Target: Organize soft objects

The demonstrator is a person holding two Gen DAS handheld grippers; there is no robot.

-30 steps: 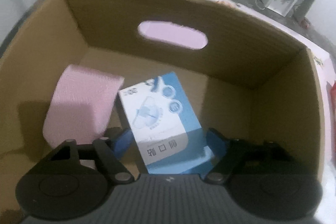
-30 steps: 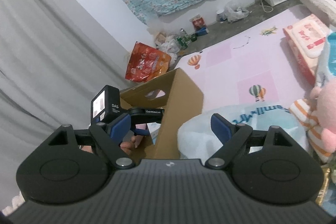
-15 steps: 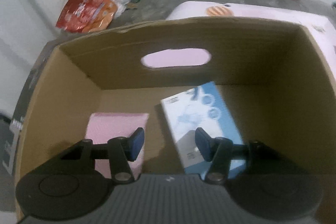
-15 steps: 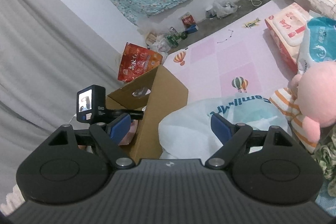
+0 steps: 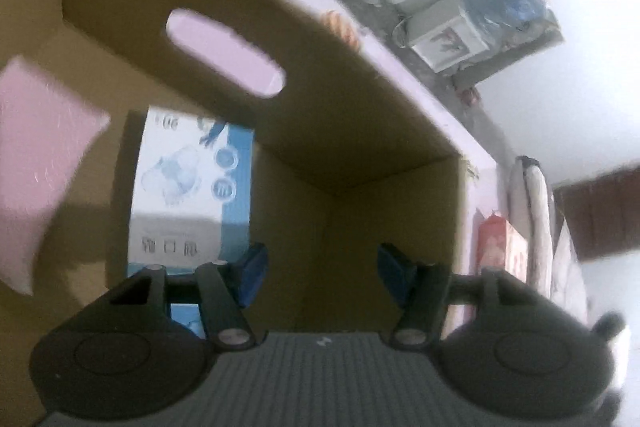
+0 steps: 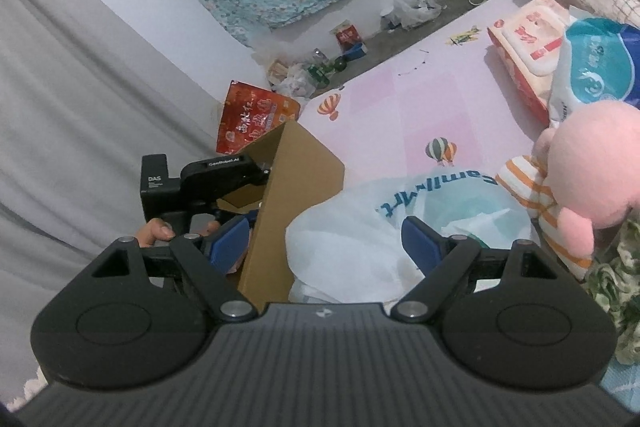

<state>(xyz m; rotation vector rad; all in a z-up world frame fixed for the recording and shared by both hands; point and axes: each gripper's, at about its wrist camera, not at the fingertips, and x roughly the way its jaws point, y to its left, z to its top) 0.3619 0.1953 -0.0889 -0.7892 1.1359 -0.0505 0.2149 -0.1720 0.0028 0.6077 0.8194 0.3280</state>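
Brown cardboard box (image 5: 400, 131): holds a flat pink soft pad (image 5: 36, 163) beside a white-and-blue printed packet (image 5: 188, 187) | left gripper (image 5: 322, 271): above box floor, jaws opening, nothing between | right gripper (image 6: 324, 239): released, empty, over white plastic bag (image 6: 360, 223) just beside the box; pink plush toy (image 6: 592, 163) right.

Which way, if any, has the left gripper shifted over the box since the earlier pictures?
Yes. The left gripper has swung off the blue-and-white pack toward the cardboard box's bare right corner, jaws opening, empty.
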